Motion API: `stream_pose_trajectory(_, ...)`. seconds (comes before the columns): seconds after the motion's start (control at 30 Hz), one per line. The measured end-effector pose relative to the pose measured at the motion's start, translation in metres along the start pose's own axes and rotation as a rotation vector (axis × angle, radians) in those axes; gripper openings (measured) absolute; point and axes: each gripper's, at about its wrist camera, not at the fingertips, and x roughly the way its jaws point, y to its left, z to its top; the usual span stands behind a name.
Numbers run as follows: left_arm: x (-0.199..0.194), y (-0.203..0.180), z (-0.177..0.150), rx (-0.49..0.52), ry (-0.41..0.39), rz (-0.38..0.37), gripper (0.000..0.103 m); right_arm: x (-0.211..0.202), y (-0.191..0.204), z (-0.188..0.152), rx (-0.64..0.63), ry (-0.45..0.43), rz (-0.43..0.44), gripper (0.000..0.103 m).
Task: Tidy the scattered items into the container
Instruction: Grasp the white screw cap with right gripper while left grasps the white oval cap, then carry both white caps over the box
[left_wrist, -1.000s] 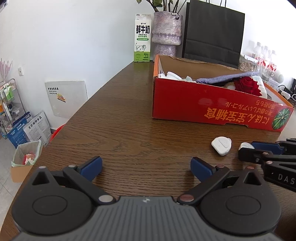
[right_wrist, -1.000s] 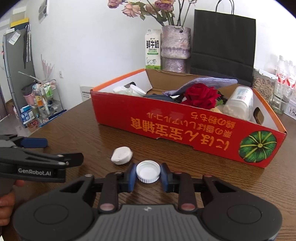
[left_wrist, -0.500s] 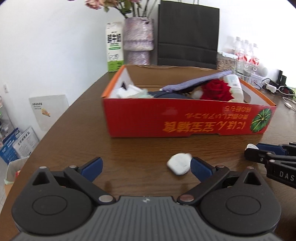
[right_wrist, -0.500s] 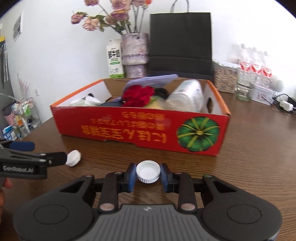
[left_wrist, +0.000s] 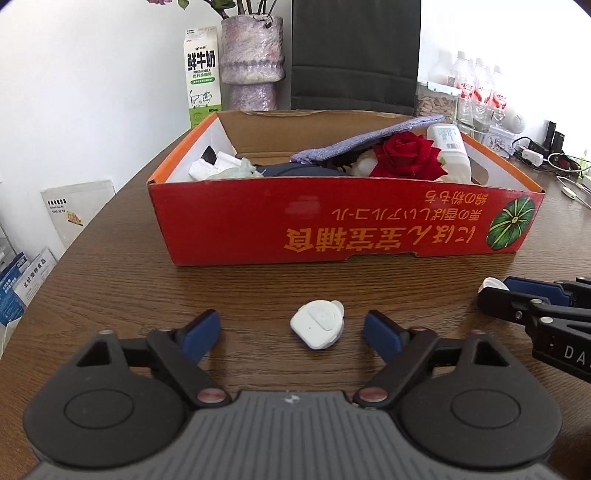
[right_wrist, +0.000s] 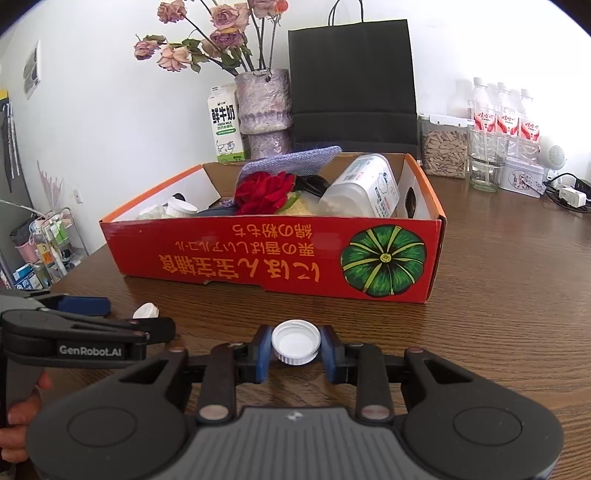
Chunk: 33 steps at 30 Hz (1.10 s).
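A red cardboard box (left_wrist: 332, 221) stands on the brown wooden table and holds a red rose (left_wrist: 406, 155), a purple cloth, a white bottle and other items. It also shows in the right wrist view (right_wrist: 258, 251). A small white plastic piece (left_wrist: 317, 325) lies on the table between the open fingers of my left gripper (left_wrist: 291, 330), touching neither. My right gripper (right_wrist: 295, 349) is shut on a white bottle cap (right_wrist: 295, 345), just above the table in front of the box. The right gripper's tips (left_wrist: 495, 291) show at the right edge of the left wrist view.
Behind the box stand a milk carton (left_wrist: 202, 74), a purple vase (left_wrist: 255, 62) with dried flowers and a black paper bag (right_wrist: 351, 85). Bottles, a jar of seeds (right_wrist: 443, 147) and cables sit at the back right. The table's left edge drops to floor clutter.
My left gripper swung right and moved in, so the white piece now lies between its open fingers. My right gripper, still holding the cap, shifted right along the box front.
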Motion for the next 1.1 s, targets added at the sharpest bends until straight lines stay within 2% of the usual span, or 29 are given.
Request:
stream_pose_trajectory(0.03, -0.001, 0.0, 0.0, 0.0, -0.004, 0.0, 0.073, 0.0, 0.001, 0.0, -0.001, 0.0, 0.002, 0.027)
stream_pose_trajectory(0.1, -0.003, -0.001, 0.0, -0.005, -0.013, -0.002, 0.051, 0.0, 0.001, 0.0, 0.0, 0.0, 0.004, 0.027)
stream_pose_trajectory(0.13, -0.004, 0.0, 0.0, -0.007, -0.016, -0.002, 0.045, 0.0, 0.001, 0.0, 0.0, 0.0, 0.004, 0.027)
stream_pose_trajectory(0.17, -0.005, -0.001, 0.001, -0.009, -0.017, -0.005, 0.034, 0.0, 0.001, 0.0, 0.0, -0.001, 0.004, 0.027)
stream_pose_trajectory(0.2, -0.006, 0.0, 0.001, -0.013, -0.018, -0.009, 0.03, 0.0, 0.001, 0.0, 0.0, -0.002, 0.003, 0.027)
stream_pose_trajectory(0.5, -0.01, -0.002, -0.001, -0.007, -0.028, -0.007, 0.03, -0.002, 0.002, -0.001, -0.005, -0.013, -0.007, 0.027)
stream_pose_trajectory(0.67, -0.019, 0.0, 0.002, -0.011, -0.062, -0.006, 0.03, -0.007, 0.004, 0.0, -0.017, -0.04, -0.004, 0.027)
stream_pose_trajectory(0.87, -0.038, 0.005, 0.021, -0.022, -0.144, -0.012, 0.03, -0.022, 0.006, 0.016, -0.032, -0.096, 0.012, 0.027)
stream_pose_trajectory(1.1, -0.051, 0.008, 0.06, -0.031, -0.261, -0.024, 0.03, -0.037, 0.007, 0.054, -0.061, -0.204, -0.013, 0.027)
